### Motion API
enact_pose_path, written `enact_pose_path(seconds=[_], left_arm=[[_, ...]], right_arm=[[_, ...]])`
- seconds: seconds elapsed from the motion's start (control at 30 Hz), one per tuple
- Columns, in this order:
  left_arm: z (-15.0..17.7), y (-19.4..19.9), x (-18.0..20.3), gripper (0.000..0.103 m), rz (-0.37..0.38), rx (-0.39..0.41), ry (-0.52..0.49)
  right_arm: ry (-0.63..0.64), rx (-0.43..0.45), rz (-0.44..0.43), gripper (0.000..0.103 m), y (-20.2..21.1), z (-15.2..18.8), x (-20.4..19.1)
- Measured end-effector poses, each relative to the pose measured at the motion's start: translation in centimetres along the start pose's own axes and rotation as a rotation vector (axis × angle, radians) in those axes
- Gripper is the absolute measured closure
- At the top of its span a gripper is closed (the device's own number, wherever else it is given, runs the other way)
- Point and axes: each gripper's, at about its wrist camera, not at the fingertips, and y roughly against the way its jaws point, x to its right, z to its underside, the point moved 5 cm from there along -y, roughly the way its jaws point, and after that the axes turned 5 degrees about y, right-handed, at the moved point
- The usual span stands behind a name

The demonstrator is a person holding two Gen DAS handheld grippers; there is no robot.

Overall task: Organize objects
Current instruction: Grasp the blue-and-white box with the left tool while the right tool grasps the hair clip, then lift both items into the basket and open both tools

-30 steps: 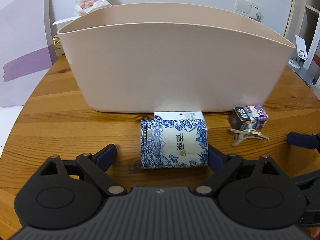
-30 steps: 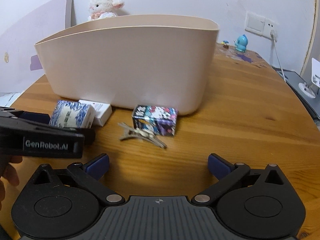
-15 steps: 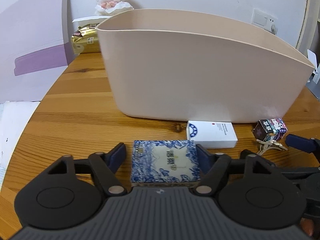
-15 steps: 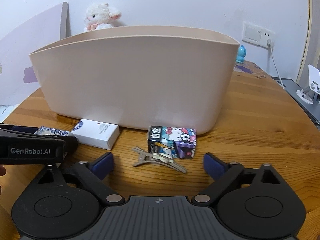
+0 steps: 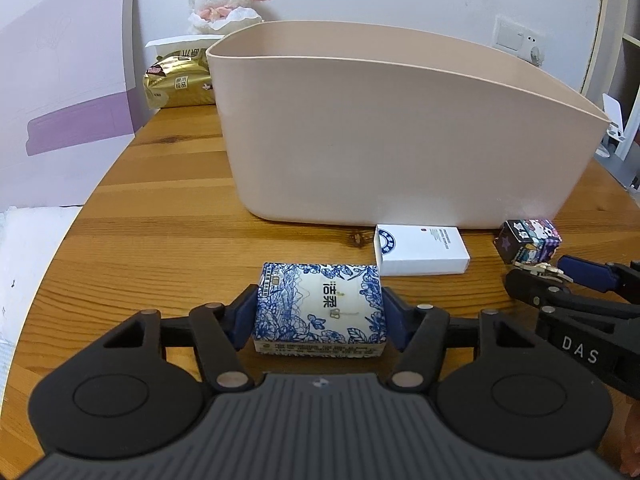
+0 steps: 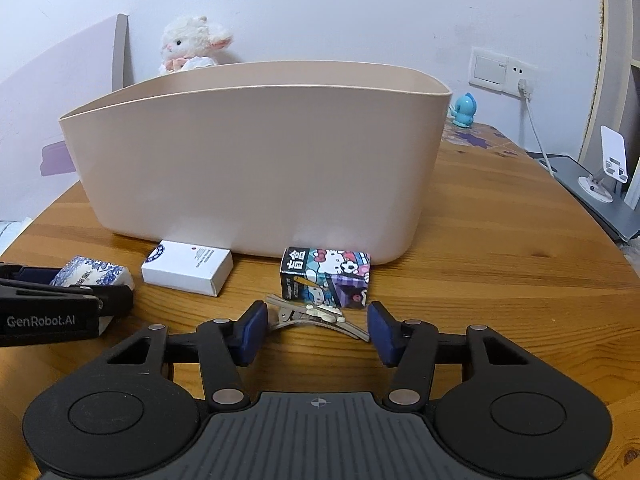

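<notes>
My left gripper is shut on a blue-and-white floral tissue pack, pads pressed to both its sides, just in front of the tall beige bin. A white box lies flat against the bin's base. My right gripper is open low over the wooden table, its blue pads on either side of a metal hair clip without touching it. Just behind the clip stands a small cartoon-printed box. The bin's inside is hidden.
A plush lamb and a gold packet sit behind the bin at the left. A blue figurine stands at the back right, with a white phone stand and a wall cable beyond. The table edge curves off left.
My left gripper closed on the tissue pack and drew it back and left, uncovering the white box. My right gripper came forward and its fingers narrowed around the hair clip.
</notes>
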Motion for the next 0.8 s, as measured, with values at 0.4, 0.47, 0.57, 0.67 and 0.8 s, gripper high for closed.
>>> enact_pose_path(seconds=[0.4, 0.47, 0.57, 0.67, 0.8], left_arm=[[0.1, 2.5, -0.9, 0.039, 0.031, 0.012, 0.032], [-0.3, 3.4, -1.1, 0.039, 0.039, 0.032, 0.033], [-1.1, 5.0, -1.3, 0.039, 0.053, 0.062, 0.042], [-2.0, 6.3, -1.3, 0.038, 0.047, 0.094, 0.031], [-3.2, 7.9, -1.1, 0.038, 0.050, 0.135, 0.012]], right_arm=[[-0.023, 0.006, -0.048, 0.052, 3.7, 0.3, 1.2], [-0.025, 0.026, -0.057, 0.052, 5.0, -0.2, 1.5], [-0.032, 0.063, -0.078, 0.052, 6.9, -0.9, 2.0], [-0.020, 0.111, -0.081, 0.052, 8.7, -1.7, 2.4], [-0.019, 0.169, -0.083, 0.052, 10.5, -3.2, 3.1]])
